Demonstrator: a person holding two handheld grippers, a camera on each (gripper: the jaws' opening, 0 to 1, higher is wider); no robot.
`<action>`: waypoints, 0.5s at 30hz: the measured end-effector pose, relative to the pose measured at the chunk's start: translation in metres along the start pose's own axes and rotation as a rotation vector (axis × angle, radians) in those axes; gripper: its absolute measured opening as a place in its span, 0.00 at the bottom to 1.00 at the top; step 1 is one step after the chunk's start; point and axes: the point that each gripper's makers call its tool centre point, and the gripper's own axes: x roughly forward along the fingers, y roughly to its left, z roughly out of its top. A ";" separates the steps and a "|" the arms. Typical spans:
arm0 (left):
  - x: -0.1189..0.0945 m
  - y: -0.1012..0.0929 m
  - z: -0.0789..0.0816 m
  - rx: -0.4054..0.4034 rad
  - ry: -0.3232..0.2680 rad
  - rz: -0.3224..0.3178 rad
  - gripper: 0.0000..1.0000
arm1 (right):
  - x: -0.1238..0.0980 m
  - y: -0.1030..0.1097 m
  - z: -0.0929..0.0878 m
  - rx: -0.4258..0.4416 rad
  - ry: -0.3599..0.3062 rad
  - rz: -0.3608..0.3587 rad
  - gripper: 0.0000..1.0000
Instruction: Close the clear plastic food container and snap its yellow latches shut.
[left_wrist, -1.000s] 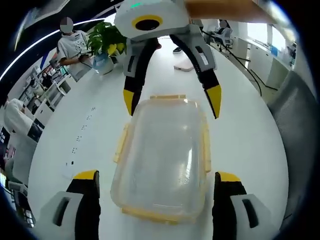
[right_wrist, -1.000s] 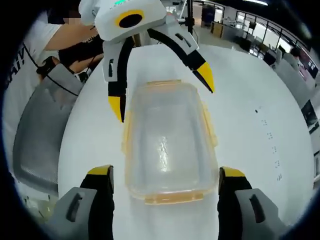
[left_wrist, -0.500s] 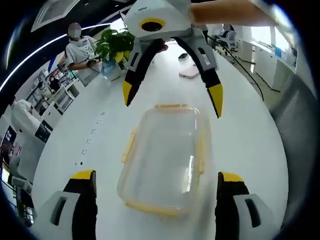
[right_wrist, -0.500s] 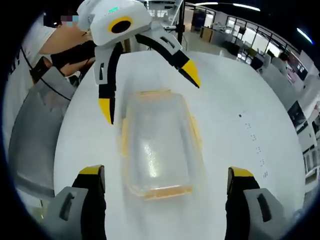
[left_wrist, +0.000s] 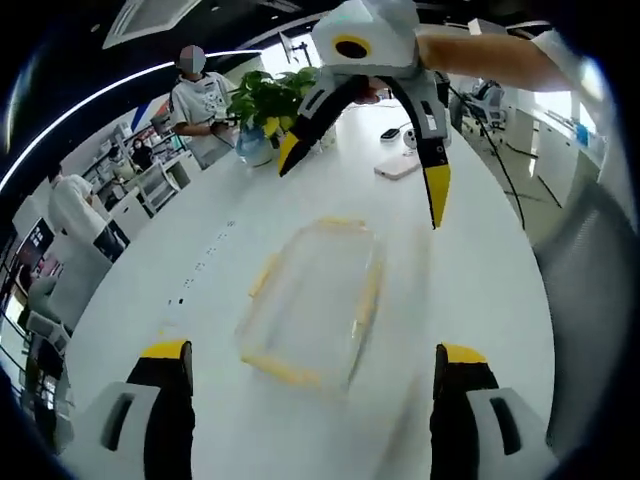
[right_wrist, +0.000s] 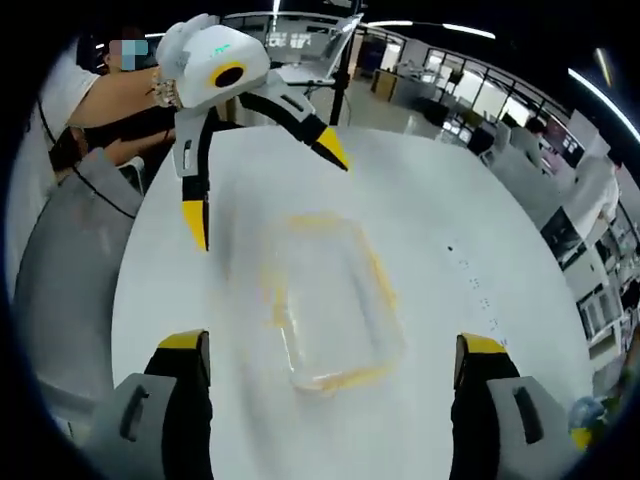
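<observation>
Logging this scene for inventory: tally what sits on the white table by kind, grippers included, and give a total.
Clear plastic food containers: 1
Potted plants: 1
Phone-like flat items near the far edge: 1
Grippers above the table, both open: 2, left gripper and right gripper
Total: 5

The left gripper view looks down from above the near end of the container (left_wrist: 312, 305), facing 12 o'clock toward the right gripper (left_wrist: 365, 165). The right gripper view looks from the opposite end, facing the left gripper (right_wrist: 265, 185). Both share the container (right_wrist: 335, 300) and table (left_wrist: 480, 270) between them.
</observation>
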 end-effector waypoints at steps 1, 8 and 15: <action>-0.004 0.000 0.001 -0.007 -0.004 0.014 0.99 | -0.001 0.001 0.001 -0.002 -0.005 -0.004 1.00; -0.024 -0.016 -0.008 -0.046 0.000 0.049 0.99 | -0.017 0.014 0.003 0.018 -0.034 -0.037 1.00; -0.041 -0.035 -0.014 -0.088 -0.026 0.057 0.99 | -0.027 0.026 -0.002 0.036 -0.032 -0.067 1.00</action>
